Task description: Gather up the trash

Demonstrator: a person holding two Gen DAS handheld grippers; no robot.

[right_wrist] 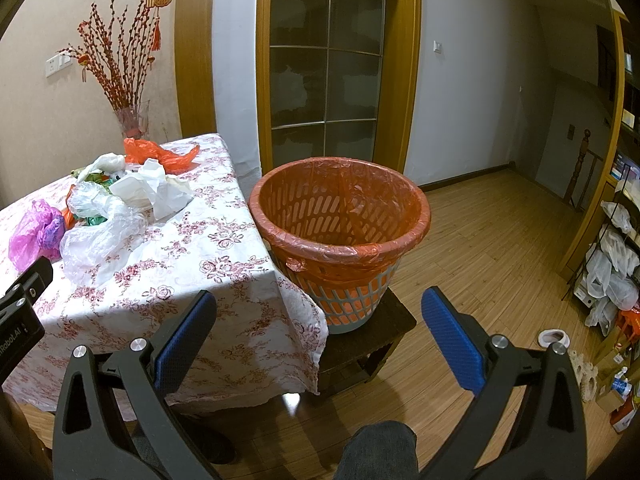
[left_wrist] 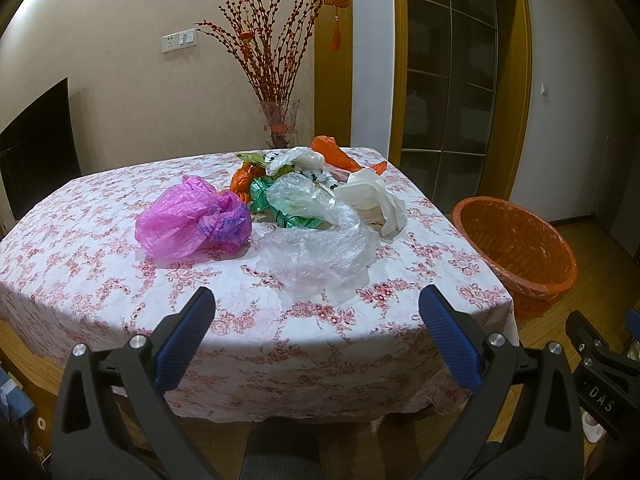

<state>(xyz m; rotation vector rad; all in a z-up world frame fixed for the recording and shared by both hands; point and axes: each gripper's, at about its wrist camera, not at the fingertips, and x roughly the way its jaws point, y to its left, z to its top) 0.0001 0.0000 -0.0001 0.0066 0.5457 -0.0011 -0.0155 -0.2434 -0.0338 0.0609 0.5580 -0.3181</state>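
Observation:
Crumpled plastic bags lie on the floral-clothed table (left_wrist: 100,288): a pink one (left_wrist: 188,218), a clear one (left_wrist: 320,252), a white one (left_wrist: 376,196), a green one (left_wrist: 264,196) and an orange one (left_wrist: 336,152). The pile also shows in the right wrist view, with the clear bag (right_wrist: 100,236) nearest. An orange-lined trash basket (right_wrist: 340,232) stands on a dark stool (right_wrist: 368,340) right of the table; it also shows in the left wrist view (left_wrist: 516,248). My left gripper (left_wrist: 316,304) is open and empty before the table's front edge. My right gripper (right_wrist: 318,308) is open and empty before the basket.
A glass vase of red branches (left_wrist: 280,120) stands at the table's far edge. A glass-paned door (right_wrist: 324,64) is behind the basket. Wood floor (right_wrist: 500,240) stretches to the right, with a cluttered shelf (right_wrist: 612,272) at the far right.

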